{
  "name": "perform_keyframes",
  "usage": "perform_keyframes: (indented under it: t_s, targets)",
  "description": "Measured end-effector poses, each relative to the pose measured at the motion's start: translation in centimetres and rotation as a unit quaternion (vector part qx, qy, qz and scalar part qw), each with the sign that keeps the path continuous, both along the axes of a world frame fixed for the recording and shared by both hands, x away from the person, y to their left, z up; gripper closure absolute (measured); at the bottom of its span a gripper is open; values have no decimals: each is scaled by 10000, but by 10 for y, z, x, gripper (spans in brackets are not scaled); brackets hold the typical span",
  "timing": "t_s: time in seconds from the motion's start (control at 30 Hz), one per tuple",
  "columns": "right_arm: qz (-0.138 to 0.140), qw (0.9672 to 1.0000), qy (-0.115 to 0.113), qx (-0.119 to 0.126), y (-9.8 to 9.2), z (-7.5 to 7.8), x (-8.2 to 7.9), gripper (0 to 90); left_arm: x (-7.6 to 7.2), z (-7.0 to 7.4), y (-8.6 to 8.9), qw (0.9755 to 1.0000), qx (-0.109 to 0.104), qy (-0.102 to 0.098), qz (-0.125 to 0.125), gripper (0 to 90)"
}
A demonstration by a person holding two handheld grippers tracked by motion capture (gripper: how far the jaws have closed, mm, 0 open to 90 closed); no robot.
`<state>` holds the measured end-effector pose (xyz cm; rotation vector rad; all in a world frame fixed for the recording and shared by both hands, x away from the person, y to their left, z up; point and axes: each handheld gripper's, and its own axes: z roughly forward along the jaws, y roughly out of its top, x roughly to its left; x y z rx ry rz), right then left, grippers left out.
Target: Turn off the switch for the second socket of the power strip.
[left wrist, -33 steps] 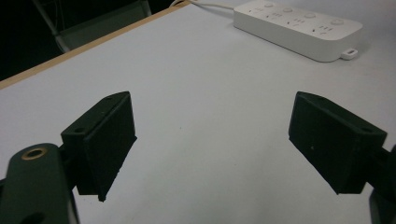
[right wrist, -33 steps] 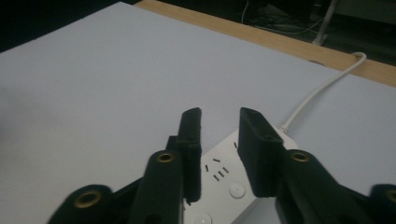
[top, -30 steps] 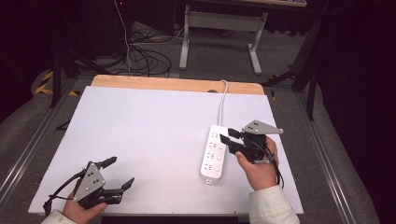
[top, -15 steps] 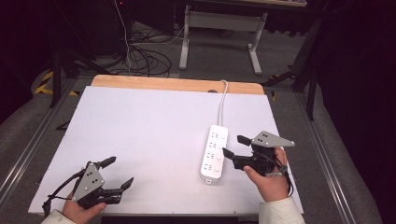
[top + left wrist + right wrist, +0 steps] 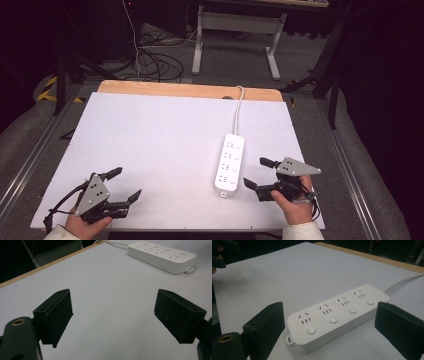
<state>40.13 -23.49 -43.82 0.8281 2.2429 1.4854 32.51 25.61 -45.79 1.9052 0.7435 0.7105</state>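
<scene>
A white power strip [image 5: 229, 163] with several sockets and buttons lies flat on the right half of the white tabletop [image 5: 160, 135]. My right gripper [image 5: 255, 172] sits just right of its near end, low over the table and pointing at it. Its jaws have just been opening and now stand open, with nothing pressed between them. In the right gripper view the strip [image 5: 337, 312] lies just ahead of the wide jaws of the right gripper [image 5: 332, 327]. My left gripper [image 5: 126, 183] rests open at the near left corner. From the left gripper [image 5: 117, 317] the strip [image 5: 161, 255] shows far off.
The strip's white cord [image 5: 239, 107] runs to the table's far wooden edge [image 5: 190, 90] and over it. Beyond the table stand a desk frame [image 5: 235, 30] and loose floor cables [image 5: 150, 60]. Metal rails run along both sides of the table.
The right gripper has drawn back from the power strip toward the near right edge and sunk lower, its jaws opening wide. The left gripper has not moved.
</scene>
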Motion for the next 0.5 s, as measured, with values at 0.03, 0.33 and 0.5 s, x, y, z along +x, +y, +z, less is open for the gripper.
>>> perform_keyframes:
  t_s: [0.03,0.33,0.5]
  targets:
    - [7,10000,6,3,-2,-3,-1,86,0,0,0,10000,-10,13,5,158]
    - [10,9999,73,-83,-11,-30,-8,70,0,0,1,10000,-15,1,33,158]
    - [27,9997,124,-223,-13,-40,-12,70,0,0,2,10000,18,-73,57,155]
